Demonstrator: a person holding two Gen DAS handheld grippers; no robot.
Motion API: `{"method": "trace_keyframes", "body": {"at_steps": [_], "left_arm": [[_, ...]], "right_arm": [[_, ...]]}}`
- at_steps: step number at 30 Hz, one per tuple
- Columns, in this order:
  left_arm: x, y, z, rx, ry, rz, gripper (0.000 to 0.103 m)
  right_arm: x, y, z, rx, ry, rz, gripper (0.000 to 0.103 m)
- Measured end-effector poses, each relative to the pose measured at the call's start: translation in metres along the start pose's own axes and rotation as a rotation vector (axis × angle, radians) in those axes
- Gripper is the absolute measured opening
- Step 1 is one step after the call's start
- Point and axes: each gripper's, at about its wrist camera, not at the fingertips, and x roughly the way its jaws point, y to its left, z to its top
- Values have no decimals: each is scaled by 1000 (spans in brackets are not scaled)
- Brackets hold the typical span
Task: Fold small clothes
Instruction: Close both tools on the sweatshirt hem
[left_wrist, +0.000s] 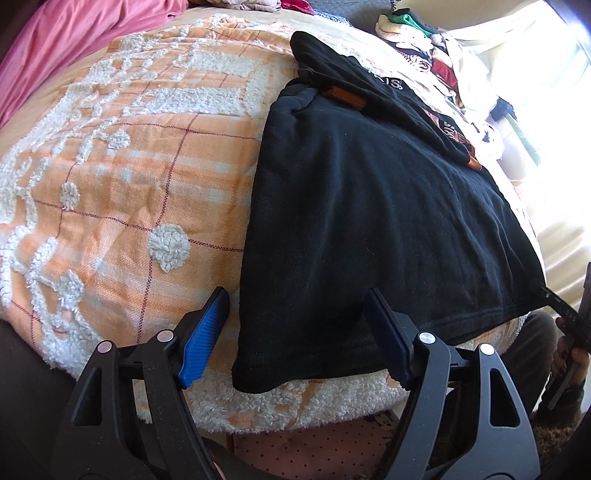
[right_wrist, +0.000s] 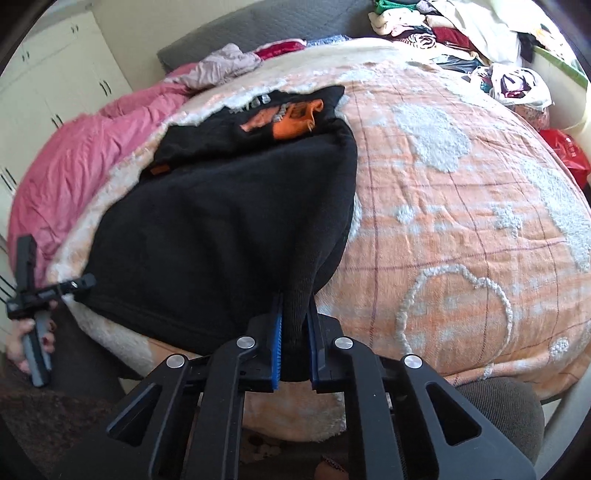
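A black garment with orange print (left_wrist: 369, 206) lies spread on the bed, its hem at the near edge. It also shows in the right wrist view (right_wrist: 229, 221). My left gripper (left_wrist: 295, 306) is open, its blue-padded fingers (left_wrist: 207, 332) straddling the garment's near left corner just above the hem. My right gripper (right_wrist: 295, 321) is shut on the garment's near right corner, a bunch of black cloth pinched between its pads. The right gripper shows at the far right of the left wrist view (left_wrist: 569, 314). The left gripper shows at the far left of the right wrist view (right_wrist: 79, 282).
An orange and white tufted blanket (left_wrist: 129, 177) covers the bed (right_wrist: 461, 221). A pink duvet (right_wrist: 66, 177) lies along one side. A pile of mixed clothes (right_wrist: 461, 33) sits at the far corner, with a red bag (right_wrist: 565, 155) beside it. White cupboards (right_wrist: 55, 66) stand beyond.
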Motion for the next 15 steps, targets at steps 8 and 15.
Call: {"method": "trace_keyframes", "body": {"at_steps": [8,15], "left_arm": [[-2,3,1,-19,2,-2,49],[-8,1,-1,-17,5,-5,25]], "right_arm": [[-26,8,22,2,-99,52,8],[-25,7,29,3,-109,52,8]]}}
